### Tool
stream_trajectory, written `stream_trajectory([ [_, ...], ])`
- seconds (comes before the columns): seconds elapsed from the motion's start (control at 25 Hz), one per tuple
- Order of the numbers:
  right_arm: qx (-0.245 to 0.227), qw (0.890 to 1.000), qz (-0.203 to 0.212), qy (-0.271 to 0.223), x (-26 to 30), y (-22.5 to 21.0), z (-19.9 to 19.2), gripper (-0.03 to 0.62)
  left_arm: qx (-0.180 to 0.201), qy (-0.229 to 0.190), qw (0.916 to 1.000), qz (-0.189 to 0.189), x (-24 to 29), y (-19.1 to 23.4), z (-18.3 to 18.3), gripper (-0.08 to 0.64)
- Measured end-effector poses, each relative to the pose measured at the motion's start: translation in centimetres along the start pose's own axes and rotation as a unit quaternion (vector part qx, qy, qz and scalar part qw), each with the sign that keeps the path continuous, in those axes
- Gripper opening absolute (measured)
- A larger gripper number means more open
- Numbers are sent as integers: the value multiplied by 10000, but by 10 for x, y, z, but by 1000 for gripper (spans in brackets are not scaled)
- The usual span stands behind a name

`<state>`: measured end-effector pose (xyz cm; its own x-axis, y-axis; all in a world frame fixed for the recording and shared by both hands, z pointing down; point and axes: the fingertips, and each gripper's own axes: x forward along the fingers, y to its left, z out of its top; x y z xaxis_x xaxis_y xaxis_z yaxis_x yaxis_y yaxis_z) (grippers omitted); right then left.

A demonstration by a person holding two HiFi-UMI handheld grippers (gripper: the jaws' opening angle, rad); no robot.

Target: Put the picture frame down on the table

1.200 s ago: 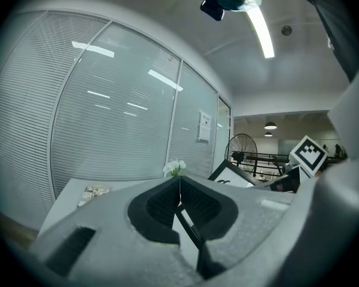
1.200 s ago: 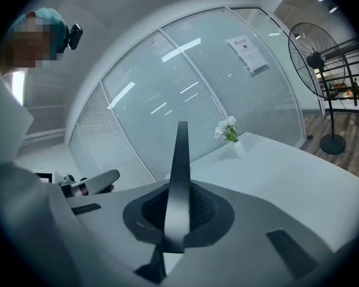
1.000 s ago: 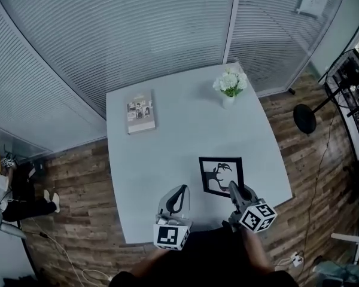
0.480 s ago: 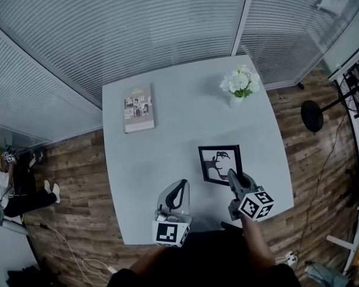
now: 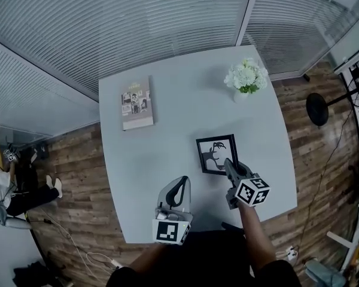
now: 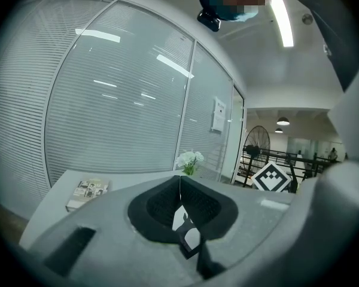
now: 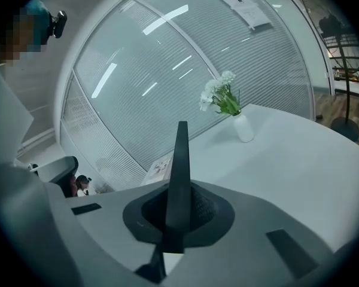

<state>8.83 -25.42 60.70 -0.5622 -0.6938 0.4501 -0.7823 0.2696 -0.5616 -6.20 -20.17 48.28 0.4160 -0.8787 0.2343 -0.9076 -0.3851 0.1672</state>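
A black picture frame [image 5: 217,154] with a dark silhouette print hangs tilted over the near right part of the white table [image 5: 167,136]. My right gripper [image 5: 228,167] is shut on its near edge. In the right gripper view the frame [image 7: 180,166] stands edge-on between the jaws of that gripper [image 7: 179,211]. Whether the frame touches the table I cannot tell. My left gripper [image 5: 178,195] hovers over the table's near edge, left of the frame, shut and holding nothing. In the left gripper view its jaws [image 6: 179,187] meet along a thin line.
A book [image 5: 136,103] lies flat at the table's far left. A white vase of flowers [image 5: 246,78] stands at the far right corner. A curved wall of blinds runs behind the table. A floor fan's base [image 5: 318,108] stands on the wooden floor to the right.
My right gripper has carried the frame farther onto the table, toward the vase, and lower. The left gripper has moved forward a little over the near edge.
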Motion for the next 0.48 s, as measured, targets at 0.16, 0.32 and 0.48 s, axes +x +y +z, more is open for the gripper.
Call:
stream_trajectory([
  [0.16, 6, 9998, -73, 174, 15, -14, -9, 18, -55, 9, 9999, 118, 5, 6, -2, 17],
  [0.32, 179, 9994, -118, 278, 26, -26, -16, 18, -89, 40, 9998, 189, 9, 13, -4, 17],
  [0.48, 289, 9988, -113, 368, 33, -31, -22, 18, -102, 65, 9997, 231, 12, 18, -6, 17],
])
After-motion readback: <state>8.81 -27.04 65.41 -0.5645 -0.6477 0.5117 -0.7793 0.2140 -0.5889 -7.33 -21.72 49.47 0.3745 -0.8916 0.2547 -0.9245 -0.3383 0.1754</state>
